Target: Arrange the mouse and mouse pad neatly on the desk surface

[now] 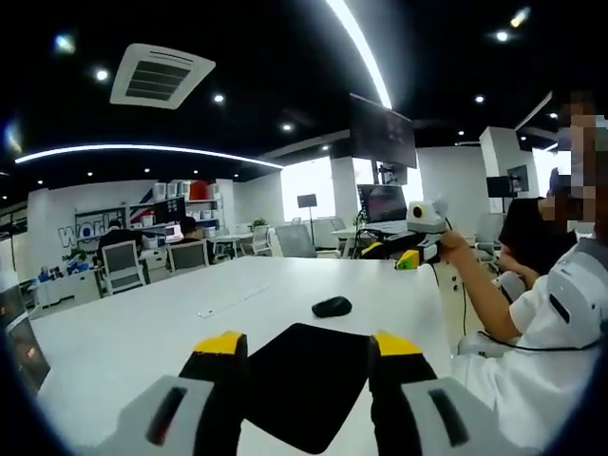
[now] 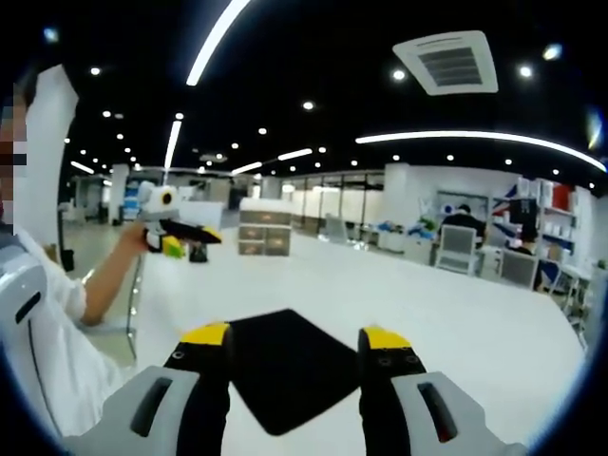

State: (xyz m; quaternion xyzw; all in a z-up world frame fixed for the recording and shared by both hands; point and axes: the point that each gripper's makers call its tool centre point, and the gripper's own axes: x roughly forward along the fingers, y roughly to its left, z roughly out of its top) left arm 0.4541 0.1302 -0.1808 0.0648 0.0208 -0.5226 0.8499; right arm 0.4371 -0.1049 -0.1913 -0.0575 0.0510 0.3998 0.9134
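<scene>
- The mouse pad (image 1: 306, 380) is plain black, without any pattern; it is the same black in the right gripper view (image 2: 285, 366).
- The mouse (image 1: 332, 306) is black too, a little glossy.
- The table (image 1: 142, 332) is white and plain.
- The left gripper (image 1: 310, 350) has black fingers (image 1: 220, 375) with yellow tips and a light grey body.
- The right gripper (image 2: 294, 340) has the same colours: black, yellow tips, grey.
- The person's sleeve (image 1: 532, 313) is white.
</scene>
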